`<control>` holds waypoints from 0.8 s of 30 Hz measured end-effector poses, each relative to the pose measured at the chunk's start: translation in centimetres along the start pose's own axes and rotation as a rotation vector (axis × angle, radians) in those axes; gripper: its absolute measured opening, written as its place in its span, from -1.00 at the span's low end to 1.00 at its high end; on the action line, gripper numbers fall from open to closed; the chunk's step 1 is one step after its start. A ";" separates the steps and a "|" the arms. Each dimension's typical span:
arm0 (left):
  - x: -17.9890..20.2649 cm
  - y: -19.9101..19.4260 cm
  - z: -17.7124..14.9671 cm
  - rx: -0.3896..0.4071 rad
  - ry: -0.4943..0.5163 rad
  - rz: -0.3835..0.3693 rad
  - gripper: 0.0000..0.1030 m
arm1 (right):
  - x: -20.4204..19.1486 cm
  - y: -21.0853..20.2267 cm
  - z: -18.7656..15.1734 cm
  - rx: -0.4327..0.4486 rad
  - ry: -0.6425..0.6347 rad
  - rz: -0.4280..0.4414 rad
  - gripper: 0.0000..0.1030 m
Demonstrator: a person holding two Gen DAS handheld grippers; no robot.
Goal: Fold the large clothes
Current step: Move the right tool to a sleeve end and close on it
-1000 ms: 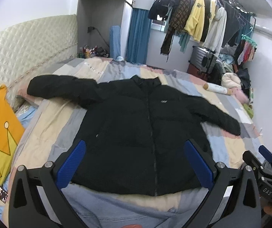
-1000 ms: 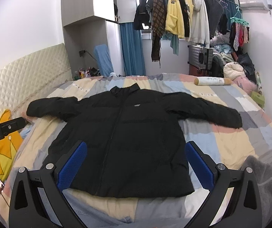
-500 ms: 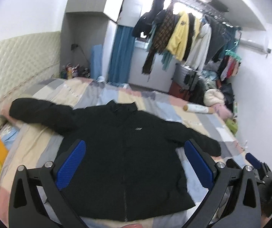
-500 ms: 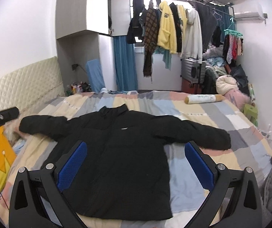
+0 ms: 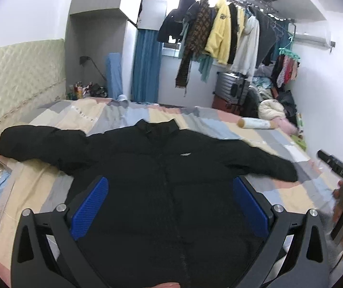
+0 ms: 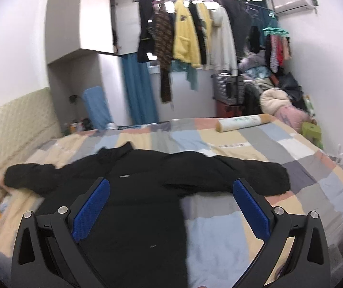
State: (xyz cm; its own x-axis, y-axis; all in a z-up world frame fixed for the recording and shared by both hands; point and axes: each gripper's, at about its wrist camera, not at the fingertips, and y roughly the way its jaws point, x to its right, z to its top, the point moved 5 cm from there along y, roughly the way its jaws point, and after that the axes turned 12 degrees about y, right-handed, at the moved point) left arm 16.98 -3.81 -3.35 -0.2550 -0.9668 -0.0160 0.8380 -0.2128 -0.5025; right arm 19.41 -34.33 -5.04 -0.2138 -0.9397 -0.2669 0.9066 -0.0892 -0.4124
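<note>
Left gripper jaws wide apart w/ nothing between, above lower body of black jacket, right gripper also spread & empty, over jacket's right half, jacket flat on patchwork bed, sleeves out, clothes rack behind.

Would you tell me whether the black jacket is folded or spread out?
Spread out: the black jacket lies flat on the bed, both sleeves stretched sideways.

A bed with a patchwork cover carries a black jacket spread flat, a rolled bolster beyond the jacket's sleeve.
</note>
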 end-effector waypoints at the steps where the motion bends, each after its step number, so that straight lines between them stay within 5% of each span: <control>1: -0.8 0.7 -0.6 -0.015 -0.004 0.014 1.00 | 1.1 1.0 -0.1 0.003 0.017 -0.009 0.99; 10: -4.3 7.9 -4.9 -0.135 -0.072 0.025 1.00 | 12.7 10.1 -0.8 -0.023 0.248 -0.112 0.99; 24: -5.1 14.7 -9.5 -0.272 -0.113 -0.016 1.00 | 30.0 22.6 -6.6 -0.103 0.864 -0.179 0.98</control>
State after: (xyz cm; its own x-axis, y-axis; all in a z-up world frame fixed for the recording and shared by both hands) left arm 26.00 -0.70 -18.81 -0.1987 -0.9766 0.0826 0.6706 -0.1970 -0.7152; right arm 31.04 -62.40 -28.09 -0.5869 -0.3331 -0.7379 0.8049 -0.1414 -0.5763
